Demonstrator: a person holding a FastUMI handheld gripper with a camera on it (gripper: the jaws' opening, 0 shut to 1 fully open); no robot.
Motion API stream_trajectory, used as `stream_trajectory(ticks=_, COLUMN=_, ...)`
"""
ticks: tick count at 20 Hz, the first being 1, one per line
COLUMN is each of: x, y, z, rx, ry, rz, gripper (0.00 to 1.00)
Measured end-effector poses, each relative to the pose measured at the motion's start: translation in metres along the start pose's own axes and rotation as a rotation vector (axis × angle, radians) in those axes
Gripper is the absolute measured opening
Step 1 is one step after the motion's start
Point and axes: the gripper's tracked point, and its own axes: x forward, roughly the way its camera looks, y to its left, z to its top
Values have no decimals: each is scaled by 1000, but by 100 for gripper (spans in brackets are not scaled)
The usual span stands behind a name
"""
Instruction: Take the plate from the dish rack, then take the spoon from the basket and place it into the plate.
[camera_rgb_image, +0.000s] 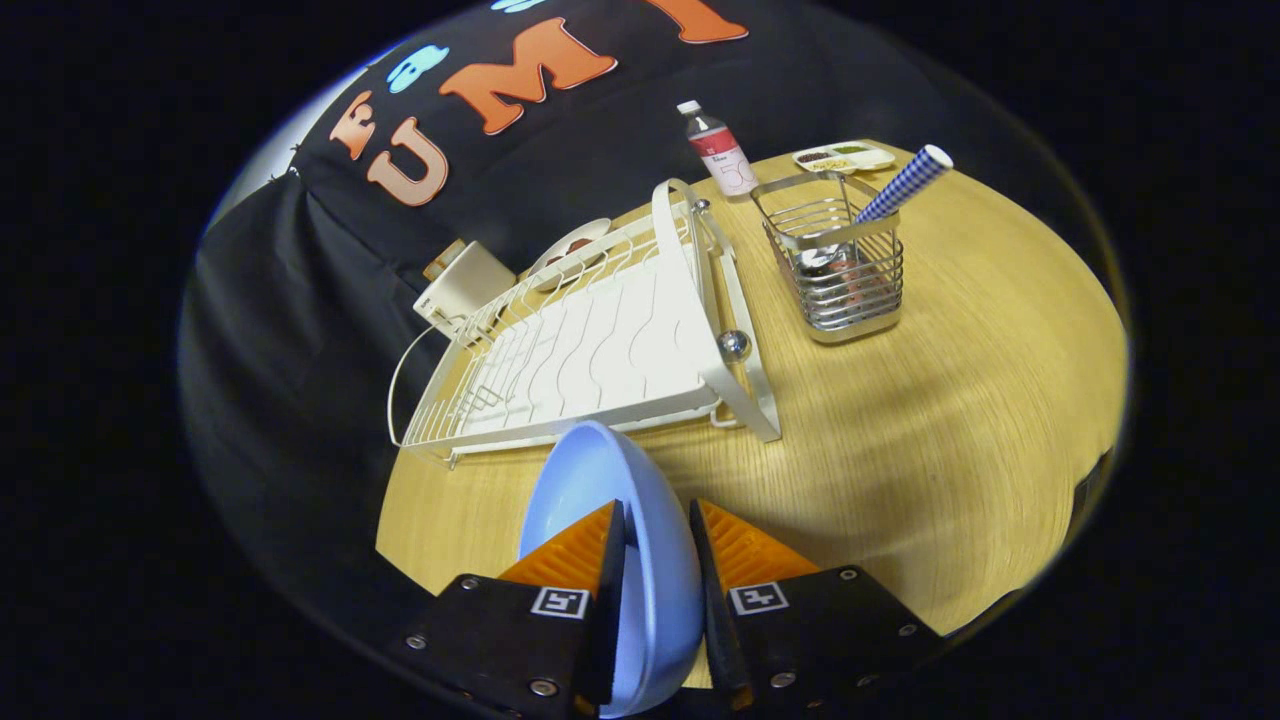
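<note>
My gripper (655, 545) is shut on the light blue plate (590, 480), whose rim runs between both fingers and stands on edge above the wooden table (950, 420). Just beyond the plate lies the white wire dish rack (590, 340), with nothing in its slots. Farther off, to the right of the rack, stands the metal wire basket (840, 265). In it rests the spoon (900, 185), its blue-and-white checked handle sticking up and out to the right, its metal bowl down inside the basket.
A small bottle (720, 150) with a red label stands behind the rack. A white divided dish (845, 157) with condiments sits at the far table edge. A white box (462, 285) and a small plate (570, 250) lie behind the rack's left end.
</note>
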Motion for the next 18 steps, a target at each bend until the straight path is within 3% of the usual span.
stream_trajectory(ticks=5, x=-9, y=-6, z=29, rx=-12, ry=-127, rz=6, gripper=58)
stream_trajectory(ticks=11, x=-37, y=-55, z=86, rx=-86, ry=-359, rz=-132, gripper=82)
stream_trajectory(ticks=15, x=-55, y=-86, z=120, rx=-149, ry=-490, rz=-243, gripper=86)
stream_trajectory(ticks=18, x=-56, y=-98, z=135, rx=-154, ry=-533, rz=-270, gripper=86)
